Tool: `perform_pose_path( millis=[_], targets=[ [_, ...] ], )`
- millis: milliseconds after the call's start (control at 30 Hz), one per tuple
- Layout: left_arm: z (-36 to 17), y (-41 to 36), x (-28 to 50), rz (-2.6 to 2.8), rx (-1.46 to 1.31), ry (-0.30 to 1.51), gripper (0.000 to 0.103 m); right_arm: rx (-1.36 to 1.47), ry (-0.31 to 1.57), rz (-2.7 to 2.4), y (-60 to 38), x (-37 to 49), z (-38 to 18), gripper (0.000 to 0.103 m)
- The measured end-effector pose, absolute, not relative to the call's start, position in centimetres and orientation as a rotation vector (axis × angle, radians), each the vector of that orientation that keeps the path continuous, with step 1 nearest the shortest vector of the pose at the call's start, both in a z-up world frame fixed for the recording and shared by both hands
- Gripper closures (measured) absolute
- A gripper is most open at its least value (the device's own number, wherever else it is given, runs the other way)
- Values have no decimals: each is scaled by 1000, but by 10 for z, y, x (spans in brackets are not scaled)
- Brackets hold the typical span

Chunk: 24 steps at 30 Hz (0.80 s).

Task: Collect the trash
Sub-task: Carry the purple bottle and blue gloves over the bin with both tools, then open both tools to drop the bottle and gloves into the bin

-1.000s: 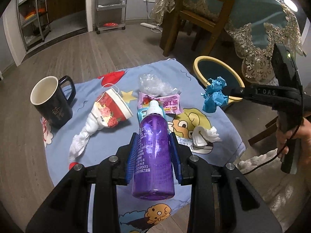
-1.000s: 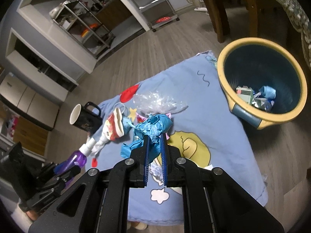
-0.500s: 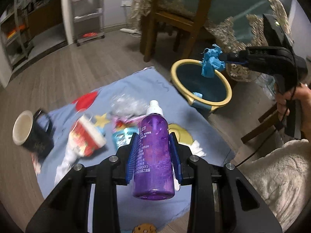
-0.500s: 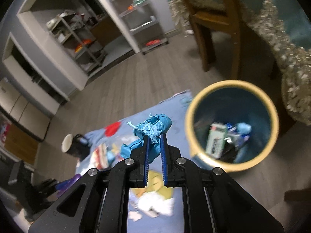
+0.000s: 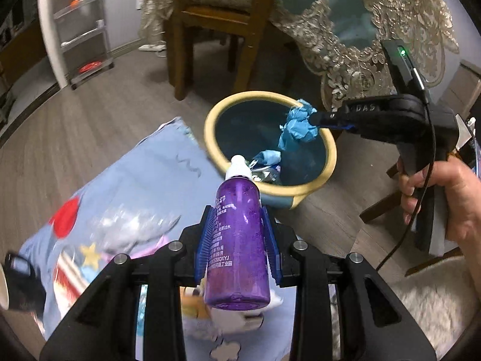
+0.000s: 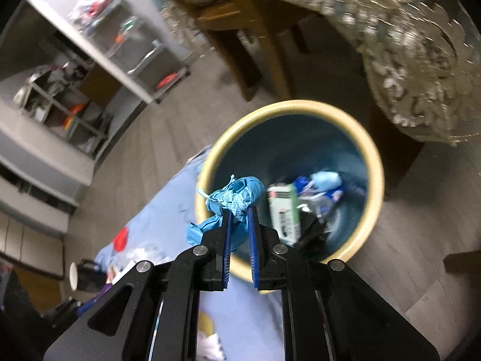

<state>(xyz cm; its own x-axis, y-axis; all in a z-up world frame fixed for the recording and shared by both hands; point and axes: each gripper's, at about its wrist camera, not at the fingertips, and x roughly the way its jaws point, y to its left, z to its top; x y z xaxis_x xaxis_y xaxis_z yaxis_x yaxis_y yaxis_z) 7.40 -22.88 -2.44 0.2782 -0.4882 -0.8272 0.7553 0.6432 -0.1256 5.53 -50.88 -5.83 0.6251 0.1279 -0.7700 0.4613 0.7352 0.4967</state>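
My left gripper is shut on a purple bottle with a white cap, held above the blue cartoon cloth and pointing toward the yellow-rimmed bin. My right gripper is shut on a crumpled blue paper wad, held over the near rim of the bin. In the left wrist view that wad hangs over the bin's far right rim, at the tip of the right gripper. Several discarded items lie in the bin, among them a green and white box.
A wooden chair and a table with a lace-edged cloth stand behind the bin. On the cloth lie a clear plastic bag, a red patterned cup and a dark mug. A person's hand grips the right tool.
Both grippers swung from over the cloth toward the bin. The blue wad now hangs over the bin's opening, and the purple bottle points at the bin instead of the cloth's middle.
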Motion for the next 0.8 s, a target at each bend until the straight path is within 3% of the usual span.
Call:
perform_pose_path(
  millis=[467, 800],
  targets=[
    [-41, -324, 109, -858, 419, 980, 71, 800, 875, -338, -558, 47, -83, 91],
    [-42, -345, 129, -865, 367, 958, 71, 861, 822, -314, -564, 41, -82, 91]
  ],
)
